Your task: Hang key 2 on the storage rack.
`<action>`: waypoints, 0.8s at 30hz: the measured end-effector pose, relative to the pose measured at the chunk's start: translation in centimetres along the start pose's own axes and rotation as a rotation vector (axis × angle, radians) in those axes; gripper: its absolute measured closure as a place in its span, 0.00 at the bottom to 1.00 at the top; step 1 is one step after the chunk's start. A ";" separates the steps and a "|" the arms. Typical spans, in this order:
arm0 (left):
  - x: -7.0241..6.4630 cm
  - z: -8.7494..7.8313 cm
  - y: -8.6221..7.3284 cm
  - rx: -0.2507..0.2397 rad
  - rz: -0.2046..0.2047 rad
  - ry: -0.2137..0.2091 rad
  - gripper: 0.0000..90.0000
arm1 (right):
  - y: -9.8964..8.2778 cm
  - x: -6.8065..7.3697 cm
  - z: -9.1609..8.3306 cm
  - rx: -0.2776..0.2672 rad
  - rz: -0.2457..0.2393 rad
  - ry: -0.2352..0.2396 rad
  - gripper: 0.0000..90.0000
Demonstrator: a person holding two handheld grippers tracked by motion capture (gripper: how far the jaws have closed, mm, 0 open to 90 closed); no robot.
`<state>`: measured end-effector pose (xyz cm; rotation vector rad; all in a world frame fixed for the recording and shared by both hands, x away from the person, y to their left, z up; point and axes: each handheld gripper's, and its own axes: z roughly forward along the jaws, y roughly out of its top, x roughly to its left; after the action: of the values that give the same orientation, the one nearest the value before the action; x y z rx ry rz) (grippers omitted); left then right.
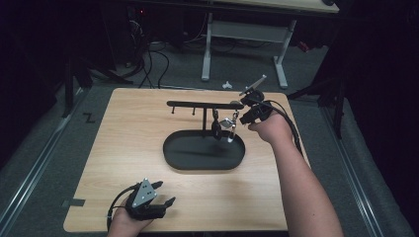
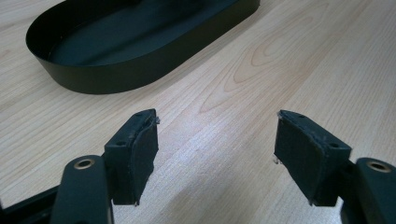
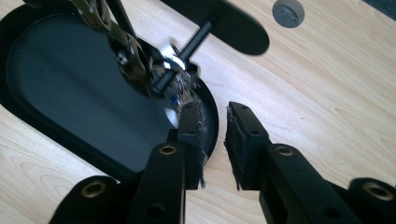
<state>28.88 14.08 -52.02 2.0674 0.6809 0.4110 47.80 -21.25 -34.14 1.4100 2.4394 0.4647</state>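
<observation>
Left hand-held gripper (image 1: 157, 193) sat wide open and empty on the light wooden surface (image 1: 128, 148).
Right hand-held gripper (image 3: 214, 122) was a little open, holding nothing, beside the shiny metal keys (image 1: 228, 123) hanging from the black rack (image 1: 203, 104) over the black oval tray (image 1: 170, 157).

black claws (image 2: 217, 154), brass rivets, bare forearms

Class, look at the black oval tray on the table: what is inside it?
Inside the black oval tray stands the post of a hanging rack, with shiny metal trinkets dangling above the bare floor. The spot beneath them is hidden.
</observation>
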 end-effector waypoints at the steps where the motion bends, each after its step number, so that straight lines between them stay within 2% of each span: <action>1: 0.0 0.0 0.0 0.000 0.000 0.000 0.34 | -0.1 -0.1 0.1 0.001 -0.001 0.001 0.83; 18: -0.2 0.2 0.0 0.010 0.006 -0.004 0.34 | -4.2 -0.3 2.7 0.046 0.026 0.024 0.73; 24: -0.3 0.3 0.0 0.014 0.008 -0.006 0.34 | -6.1 -0.5 3.3 0.044 0.055 0.035 0.69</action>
<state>28.84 13.71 -52.19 2.0842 0.6738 0.4056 44.65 -24.09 -39.63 1.5027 2.4574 0.4545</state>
